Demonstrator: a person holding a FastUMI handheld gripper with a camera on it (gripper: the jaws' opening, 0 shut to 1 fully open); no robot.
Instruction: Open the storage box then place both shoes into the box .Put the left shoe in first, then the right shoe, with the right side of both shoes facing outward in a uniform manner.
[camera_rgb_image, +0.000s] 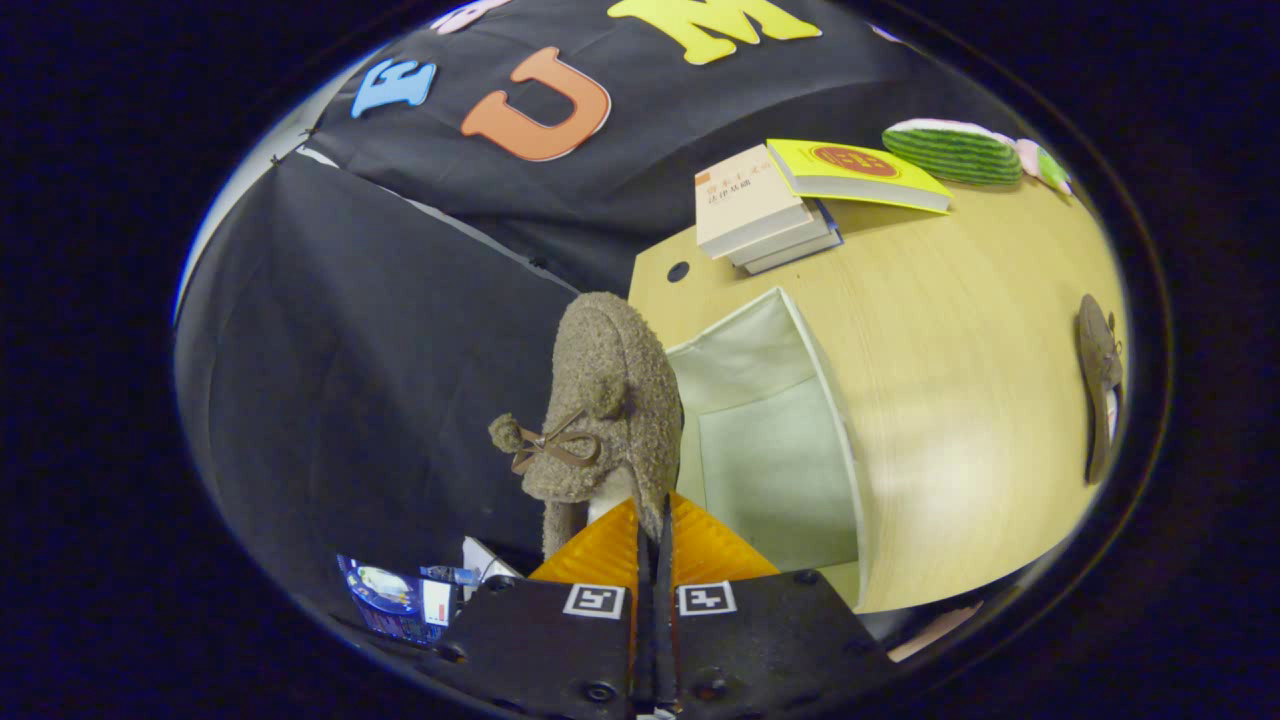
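Tool (652, 520) clamped on shoe (610, 400), above table (950, 400).

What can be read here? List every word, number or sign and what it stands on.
Beige book: cover print too blurred to read.
Yellow book: round emblem, wording unreadable.
Gripper: two square coded markers, no words; fingers shut on the fuzzy shoe.
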